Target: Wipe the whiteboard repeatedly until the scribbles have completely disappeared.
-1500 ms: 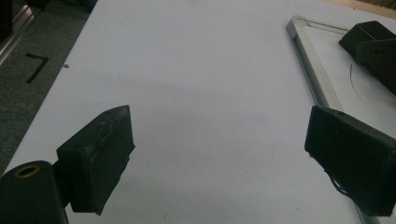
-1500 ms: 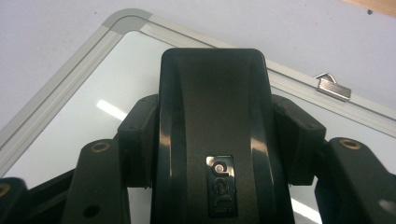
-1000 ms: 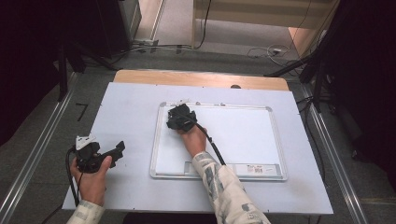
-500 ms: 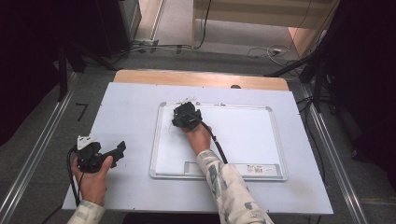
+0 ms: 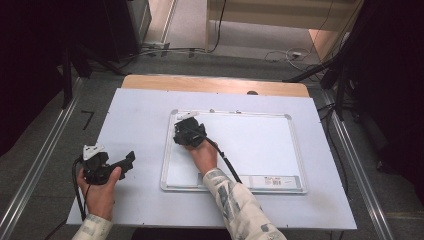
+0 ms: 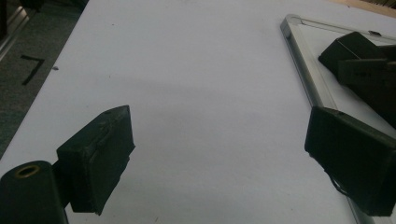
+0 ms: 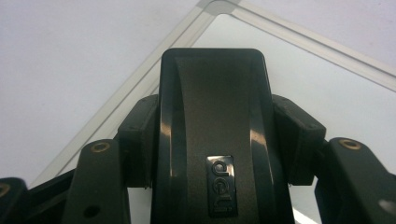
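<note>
Right gripper [image 5: 188, 133] has slid back toward the whiteboard's [image 5: 260, 150] 9 o'clock edge after sitting slightly further right half a second ago; net drift over the last second is small. It's at the board's upper-left corner area, roughly 10 o'clock from board centre, jaws clamped on both sides of a black whiteboard eraser [image 7: 214, 140] with an embossed logo, eraser flat on the white surface with the silver frame [image 7: 140, 88] just beside it. Left gripper [image 5: 107, 167] hasn't moved: parked on the white table sheet [image 5: 135, 115] at 9 o'clock of the board, well apart from it, jaws spread wide with nothing between them, pointing toward the board. Left gripper view confirms: bare sheet between its pads [image 6: 100, 156], board frame corner and right gripper at 2 o'clock.
</note>
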{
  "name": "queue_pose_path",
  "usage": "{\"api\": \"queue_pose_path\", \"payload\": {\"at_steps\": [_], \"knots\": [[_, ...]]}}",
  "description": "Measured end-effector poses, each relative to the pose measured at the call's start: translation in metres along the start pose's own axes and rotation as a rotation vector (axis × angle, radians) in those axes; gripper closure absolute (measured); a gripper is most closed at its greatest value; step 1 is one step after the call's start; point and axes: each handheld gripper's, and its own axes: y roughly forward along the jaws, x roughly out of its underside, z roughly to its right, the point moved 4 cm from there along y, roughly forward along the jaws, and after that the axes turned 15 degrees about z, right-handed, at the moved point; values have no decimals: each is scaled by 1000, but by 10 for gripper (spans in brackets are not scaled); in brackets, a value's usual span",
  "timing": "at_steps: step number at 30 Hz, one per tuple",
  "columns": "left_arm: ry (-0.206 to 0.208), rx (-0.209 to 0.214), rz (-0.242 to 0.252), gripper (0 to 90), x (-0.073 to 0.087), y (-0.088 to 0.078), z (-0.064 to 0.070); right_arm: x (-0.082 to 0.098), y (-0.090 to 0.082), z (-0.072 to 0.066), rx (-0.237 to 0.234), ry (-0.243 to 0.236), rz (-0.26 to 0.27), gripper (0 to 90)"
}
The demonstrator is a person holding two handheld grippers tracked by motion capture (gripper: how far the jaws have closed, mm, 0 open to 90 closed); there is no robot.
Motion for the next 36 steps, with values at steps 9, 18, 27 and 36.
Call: {"api": "queue_pose_path", "payload": {"at_steps": [9, 18, 27, 36], "knots": [[2, 1, -1, 83, 0, 0, 0, 4, -6, -12, -24, -7, 3, 379], [-14, -6, 5, 83, 0, -4, -5, 4, -5, 6, 0, -3, -3, 378], [-11, -7, 3, 83, 0, -2, -4, 7, -10, 38, 44, 31, -10, 378], [-4, -2, -5, 83, 1, 2, 1, 12, -19, 19, 19, 7, -10, 379]]}}
